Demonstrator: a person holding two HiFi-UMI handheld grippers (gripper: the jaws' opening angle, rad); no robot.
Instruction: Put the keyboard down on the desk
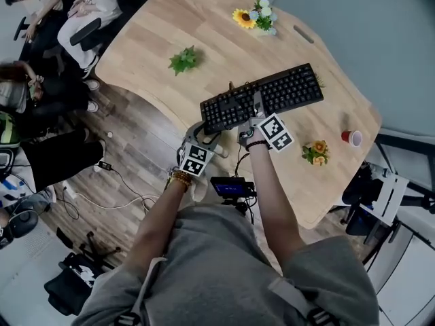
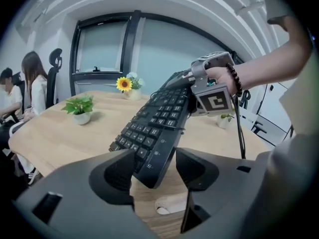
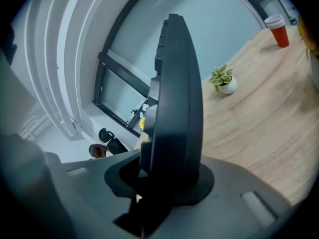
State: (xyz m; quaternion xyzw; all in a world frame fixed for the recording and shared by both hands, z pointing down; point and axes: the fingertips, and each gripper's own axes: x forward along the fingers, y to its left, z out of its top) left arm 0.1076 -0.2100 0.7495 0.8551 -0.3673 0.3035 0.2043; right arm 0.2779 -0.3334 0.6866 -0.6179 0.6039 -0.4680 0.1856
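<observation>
My right gripper [image 1: 257,109] pinches the black plastic keyboard [image 1: 272,95] by the wooden desk's [image 1: 204,26] near edge. My left gripper [image 1: 206,132] sits open round its end.

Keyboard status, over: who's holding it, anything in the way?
Right gripper clamped on keyboard. Left gripper open around its corner. Keyboard tilted above desk. Flowers, cup stand aside.

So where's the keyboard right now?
In the head view the keyboard is mid-frame, tilted over the desk's near edge: the right gripper clamps its near side, its left end between the left gripper's open jaws.
</observation>
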